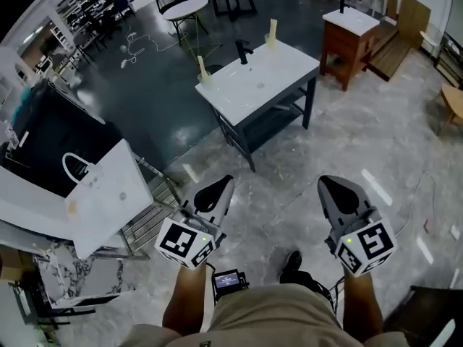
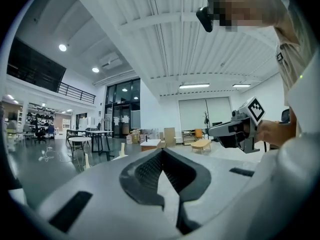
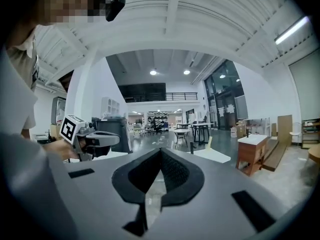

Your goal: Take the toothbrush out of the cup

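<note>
the left claw (image 1: pixel 221 188) and right claw (image 1: pixel 334 186) are both pinched shut on nothing, well apart from the white rectangular worktop (image 1: pixel 278 74); i can't pick out toothbrush or cup there, so the task looks unstarted.

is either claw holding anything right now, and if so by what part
Nothing is held. The left claw and the right claw are both shut and empty.

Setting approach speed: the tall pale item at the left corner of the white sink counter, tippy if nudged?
Probably: the tall pale item stands upright and narrow for its height, so a side nudge could topple it. It sits near the white counter's edge, so it might fall off. Too small here to judge weight.
</note>
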`<state>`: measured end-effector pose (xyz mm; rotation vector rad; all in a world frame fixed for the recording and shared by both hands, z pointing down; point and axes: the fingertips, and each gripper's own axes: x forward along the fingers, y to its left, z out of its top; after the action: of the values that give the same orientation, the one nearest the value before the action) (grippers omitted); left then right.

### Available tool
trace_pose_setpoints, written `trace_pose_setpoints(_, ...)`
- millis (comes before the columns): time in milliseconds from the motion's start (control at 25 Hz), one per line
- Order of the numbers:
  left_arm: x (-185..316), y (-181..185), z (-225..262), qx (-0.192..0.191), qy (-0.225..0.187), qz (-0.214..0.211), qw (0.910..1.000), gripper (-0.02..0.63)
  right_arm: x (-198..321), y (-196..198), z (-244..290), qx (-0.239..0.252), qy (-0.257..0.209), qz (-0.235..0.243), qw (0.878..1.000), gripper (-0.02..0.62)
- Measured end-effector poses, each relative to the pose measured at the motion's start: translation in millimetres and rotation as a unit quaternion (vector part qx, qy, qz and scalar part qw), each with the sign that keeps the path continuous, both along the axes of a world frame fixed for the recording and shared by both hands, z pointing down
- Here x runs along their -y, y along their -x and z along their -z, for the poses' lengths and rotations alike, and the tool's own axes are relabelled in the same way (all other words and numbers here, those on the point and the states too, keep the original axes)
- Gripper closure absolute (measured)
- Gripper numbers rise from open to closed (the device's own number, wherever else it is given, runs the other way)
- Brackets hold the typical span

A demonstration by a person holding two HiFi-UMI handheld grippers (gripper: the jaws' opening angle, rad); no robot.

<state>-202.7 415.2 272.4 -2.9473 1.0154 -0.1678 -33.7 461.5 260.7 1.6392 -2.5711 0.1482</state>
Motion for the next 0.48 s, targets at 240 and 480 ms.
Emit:
trace_pose_setpoints(240,37.2,-46.6,7.4,0.015,-0.003,0.034,0.9993,0.598,43.8,-55.6,13.3,0.011,-0.011,0.03,0.999,0.591)
trace_pose_setpoints(480,71.8,-59.7,15.0,0.013,-0.015,0.054,0.9983,0.598,71.9,-71.8,10.7,0.008,-0.007,0.048,0.999,0.591)
